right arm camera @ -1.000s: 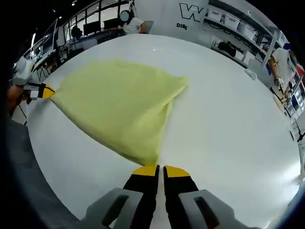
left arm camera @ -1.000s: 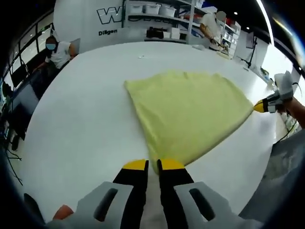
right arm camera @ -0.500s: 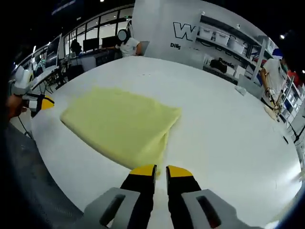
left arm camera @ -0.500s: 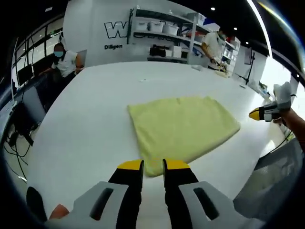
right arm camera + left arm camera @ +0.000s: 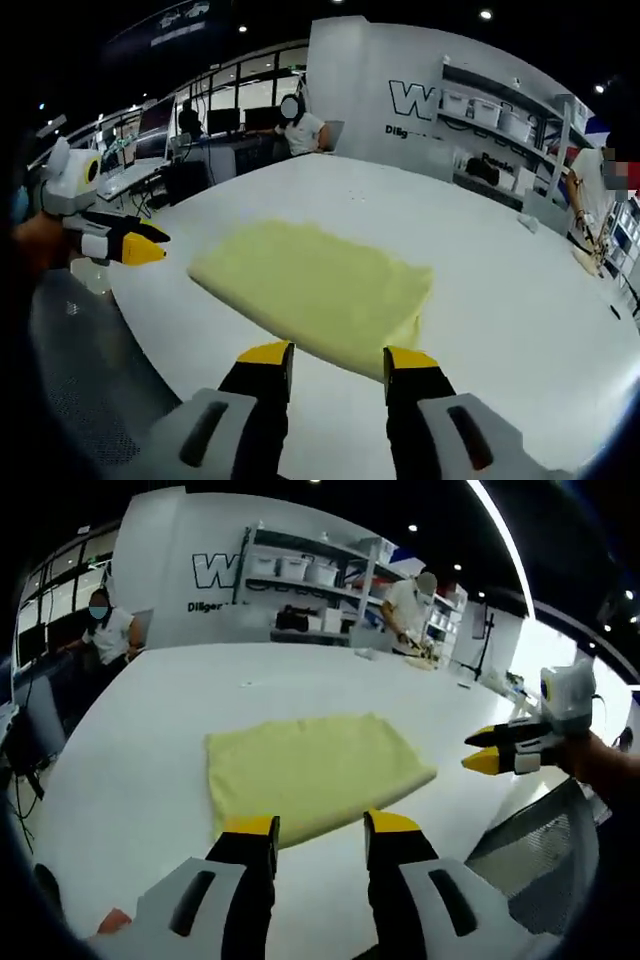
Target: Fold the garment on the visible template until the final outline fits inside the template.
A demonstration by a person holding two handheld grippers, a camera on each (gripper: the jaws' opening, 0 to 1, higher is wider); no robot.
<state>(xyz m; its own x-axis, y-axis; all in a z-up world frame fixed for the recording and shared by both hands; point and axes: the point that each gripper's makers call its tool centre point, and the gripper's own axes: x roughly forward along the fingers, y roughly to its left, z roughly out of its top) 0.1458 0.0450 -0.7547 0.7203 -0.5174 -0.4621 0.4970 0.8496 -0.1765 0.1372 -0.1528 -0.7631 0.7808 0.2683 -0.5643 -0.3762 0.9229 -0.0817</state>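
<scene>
Yellow garment [image 5: 305,775] lies folded flat on white table [image 5: 130,770], near my edge. My left gripper [image 5: 318,827] and right gripper [image 5: 336,357] both spread wide, holding nothing, hovering above near hem. No template outline visible to me; fit uncertain.

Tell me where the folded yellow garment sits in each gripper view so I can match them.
Left gripper view: yellow garment lies centre, on the white table, just beyond the open left gripper.
Right gripper view: it lies centre, beyond the open right gripper.
Shared landmark: the wall's large "W" lettering.
</scene>
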